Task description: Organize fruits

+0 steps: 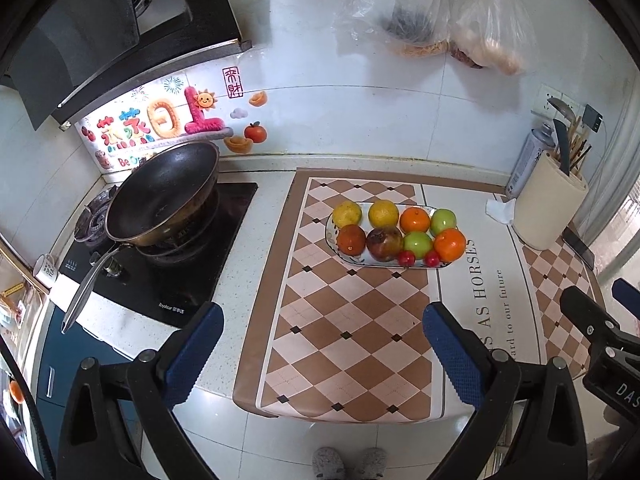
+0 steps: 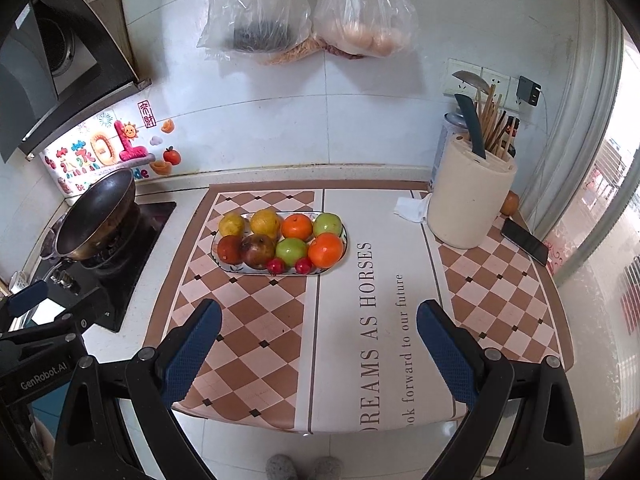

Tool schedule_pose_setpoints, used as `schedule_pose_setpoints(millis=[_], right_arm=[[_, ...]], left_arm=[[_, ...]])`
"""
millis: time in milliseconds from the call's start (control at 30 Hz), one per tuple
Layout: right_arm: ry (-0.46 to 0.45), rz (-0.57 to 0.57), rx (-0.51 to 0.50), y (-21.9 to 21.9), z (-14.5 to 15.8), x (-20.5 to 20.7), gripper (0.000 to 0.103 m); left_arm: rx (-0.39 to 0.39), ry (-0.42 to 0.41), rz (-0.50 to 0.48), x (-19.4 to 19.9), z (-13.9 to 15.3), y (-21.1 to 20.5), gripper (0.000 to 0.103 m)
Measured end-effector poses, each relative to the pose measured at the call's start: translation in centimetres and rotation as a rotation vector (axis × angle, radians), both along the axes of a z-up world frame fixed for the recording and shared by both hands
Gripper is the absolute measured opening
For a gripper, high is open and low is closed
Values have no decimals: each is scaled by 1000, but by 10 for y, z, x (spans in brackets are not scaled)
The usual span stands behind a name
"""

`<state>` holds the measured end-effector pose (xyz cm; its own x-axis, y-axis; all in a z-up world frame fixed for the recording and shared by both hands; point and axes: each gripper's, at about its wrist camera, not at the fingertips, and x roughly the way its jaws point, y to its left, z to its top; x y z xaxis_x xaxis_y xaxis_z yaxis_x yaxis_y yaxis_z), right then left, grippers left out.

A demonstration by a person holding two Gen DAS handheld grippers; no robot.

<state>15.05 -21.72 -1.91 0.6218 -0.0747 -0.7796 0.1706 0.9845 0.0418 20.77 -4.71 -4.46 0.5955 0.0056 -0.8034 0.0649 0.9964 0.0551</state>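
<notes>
A white oval plate (image 1: 330,227) (image 2: 345,245) sits on the checkered mat and holds the fruit in rows: two yellow citrus (image 1: 383,213) (image 2: 265,223), two oranges (image 1: 450,244) (image 2: 326,250), two green apples (image 1: 417,243) (image 2: 291,251), two dark brownish fruits (image 1: 384,243) (image 2: 257,251) and two small red fruits (image 1: 406,258) (image 2: 276,266). My left gripper (image 1: 322,342) is open and empty, well back from the plate above the counter's front edge. My right gripper (image 2: 318,340) is open and empty, also back from the plate.
A black wok (image 1: 164,196) (image 2: 96,212) sits on the stove at the left. A cream utensil holder (image 1: 550,204) (image 2: 468,200) stands at the right, with a phone (image 2: 524,240) beside it. Plastic bags (image 2: 312,8) hang on the wall.
</notes>
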Motion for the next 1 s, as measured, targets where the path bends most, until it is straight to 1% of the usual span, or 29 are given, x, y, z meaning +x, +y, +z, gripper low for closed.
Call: schedule_pose_setpoints(millis=[567, 1000], right_arm=[[-1, 7, 9, 2, 0, 7, 100], [-1, 2, 8, 5, -1, 3, 100]], left_arm=[[-4, -5, -7, 4, 3, -2, 102], [-11, -17, -22, 5, 6, -1, 102]])
